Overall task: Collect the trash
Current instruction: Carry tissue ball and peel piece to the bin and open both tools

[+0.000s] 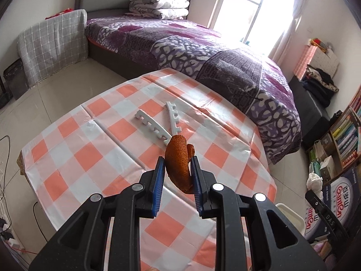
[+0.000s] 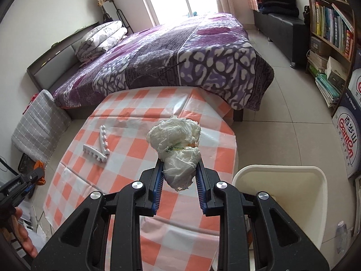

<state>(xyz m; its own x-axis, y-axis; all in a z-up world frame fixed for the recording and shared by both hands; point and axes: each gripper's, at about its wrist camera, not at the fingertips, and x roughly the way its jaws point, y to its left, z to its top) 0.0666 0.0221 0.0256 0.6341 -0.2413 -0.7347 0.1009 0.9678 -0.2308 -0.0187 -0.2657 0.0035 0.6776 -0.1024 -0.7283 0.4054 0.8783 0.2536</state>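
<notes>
My left gripper [image 1: 177,166] is shut on a curled piece of orange peel [image 1: 178,160] and holds it above the checkered table [image 1: 90,158]. My right gripper [image 2: 179,169] is shut on a crumpled white tissue wad [image 2: 176,144] and holds it above the table [image 2: 126,180]. Two white foam strips [image 1: 158,124] lie crossed on the table; they also show in the right wrist view [image 2: 99,148]. A cream trash bin [image 2: 293,194] stands right of the table; its rim shows in the left wrist view [image 1: 291,214]. The left gripper with the peel shows at the far left of the right wrist view [image 2: 27,183].
A bed with a purple blanket [image 1: 203,52] stands just behind the table. A grey checked cloth covers furniture [image 1: 52,43] at the left. A bookshelf [image 2: 331,27] and a printed box [image 2: 347,140] stand at the right. Cables [image 1: 6,192] lie on the floor at left.
</notes>
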